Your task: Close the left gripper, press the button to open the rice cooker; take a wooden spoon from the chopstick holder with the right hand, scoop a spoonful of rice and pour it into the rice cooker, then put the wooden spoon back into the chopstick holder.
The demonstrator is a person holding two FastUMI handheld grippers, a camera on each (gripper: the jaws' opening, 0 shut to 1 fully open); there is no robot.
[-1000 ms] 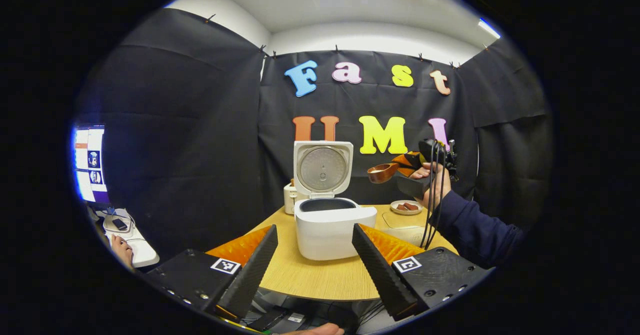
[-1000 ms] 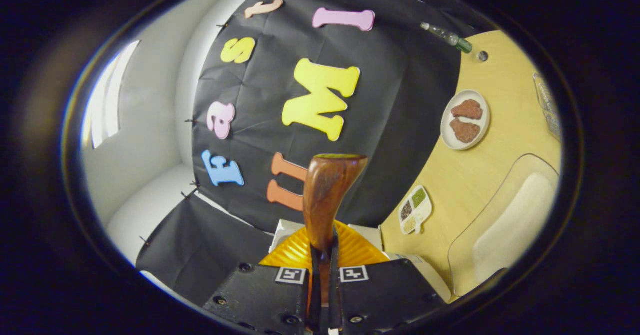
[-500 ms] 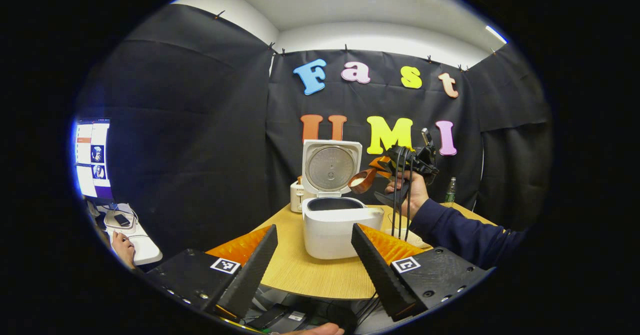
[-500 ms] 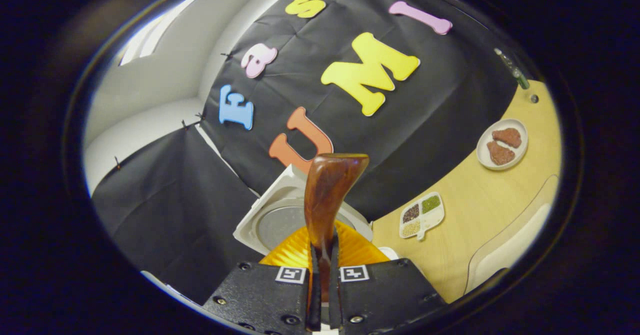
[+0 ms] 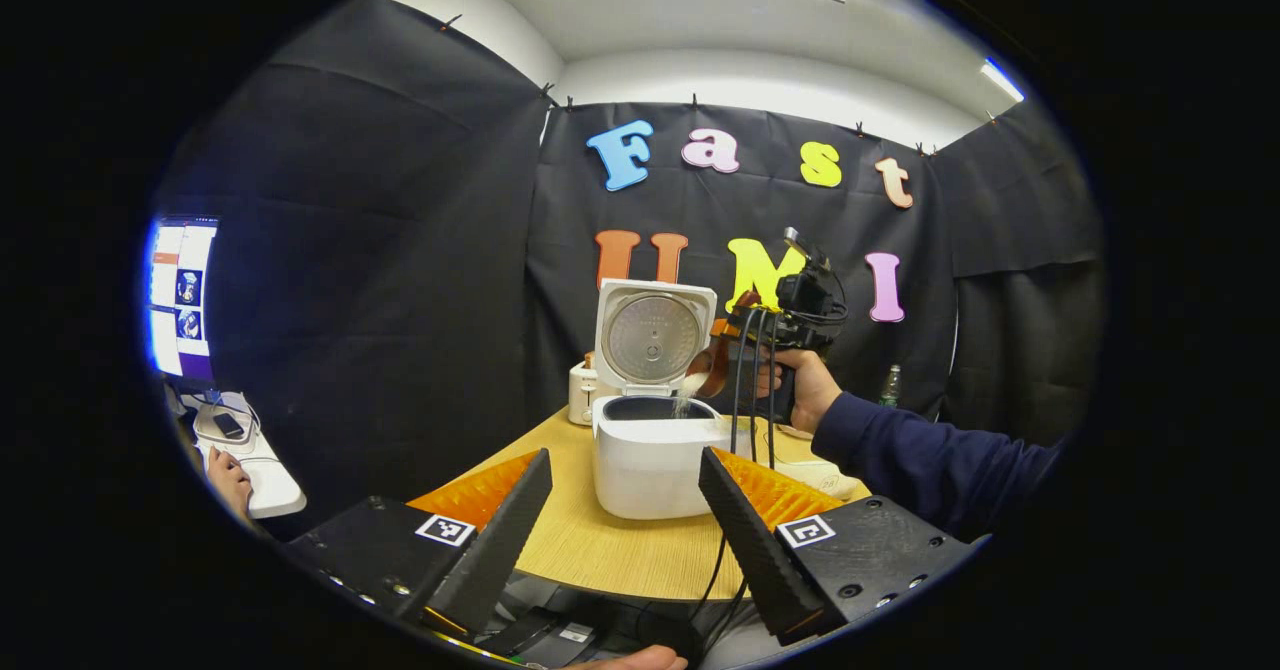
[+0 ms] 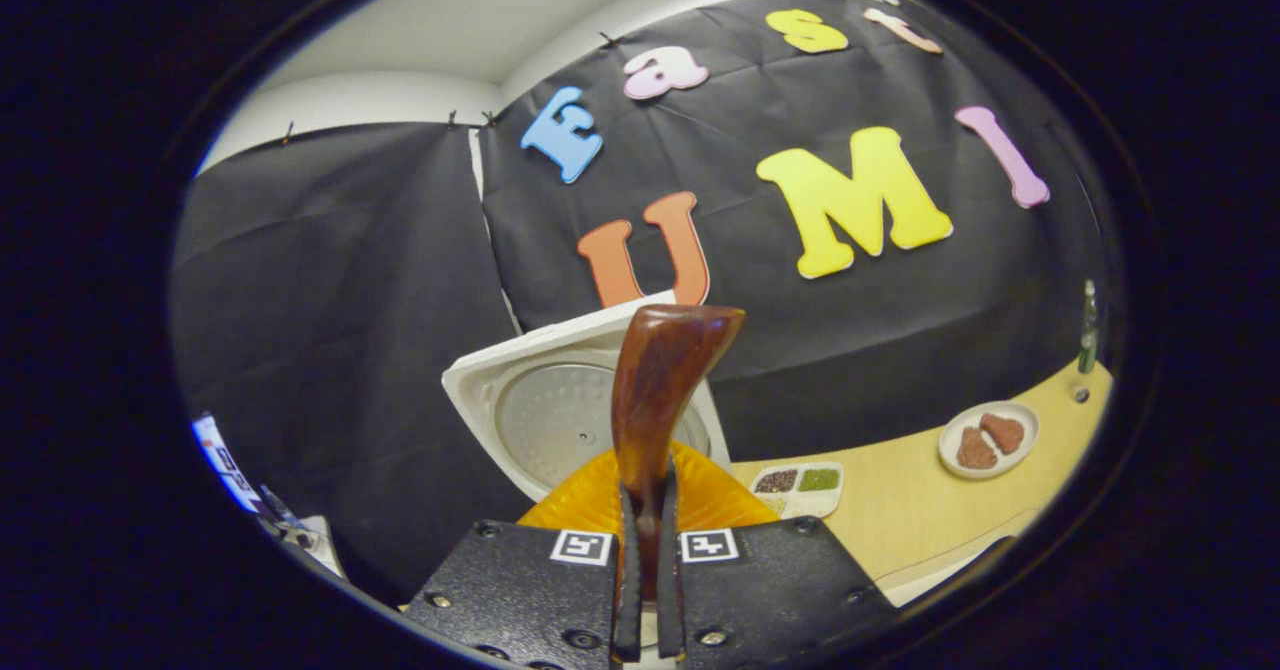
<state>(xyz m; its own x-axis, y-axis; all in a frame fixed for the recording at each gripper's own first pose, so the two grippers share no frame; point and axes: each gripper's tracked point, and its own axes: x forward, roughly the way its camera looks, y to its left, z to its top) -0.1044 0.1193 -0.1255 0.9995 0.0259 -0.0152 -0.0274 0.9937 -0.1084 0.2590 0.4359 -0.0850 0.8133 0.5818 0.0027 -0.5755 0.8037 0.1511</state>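
Observation:
The white rice cooker (image 5: pixel 655 455) stands on the wooden table (image 5: pixel 620 550) with its lid (image 5: pixel 655 335) up. A hand holds my right gripper (image 5: pixel 735 335) just right of the lid, above the pot. It grips the wooden spoon (image 5: pixel 712 370), whose bowl is tipped down, and a stream of rice (image 5: pixel 684 402) falls into the pot. In the right gripper view, the right gripper (image 6: pixel 647 510) is shut on the spoon's handle (image 6: pixel 660 380), with the lid (image 6: pixel 560 415) behind it. My left gripper (image 5: pixel 625 520) hangs open at the near table edge, apart from the cooker.
A white holder (image 5: pixel 580 392) stands behind the cooker on its left. A partitioned dish of grains (image 6: pixel 797 480), a plate with brown pieces (image 6: pixel 985 437) and a bottle (image 6: pixel 1087 340) sit toward the far right. Cables hang from the right gripper. A monitor (image 5: pixel 175 300) glows at left.
The right gripper has moved left to above the cooker and rolled, tipping the spoon so rice pours out. The left gripper has hardly moved.

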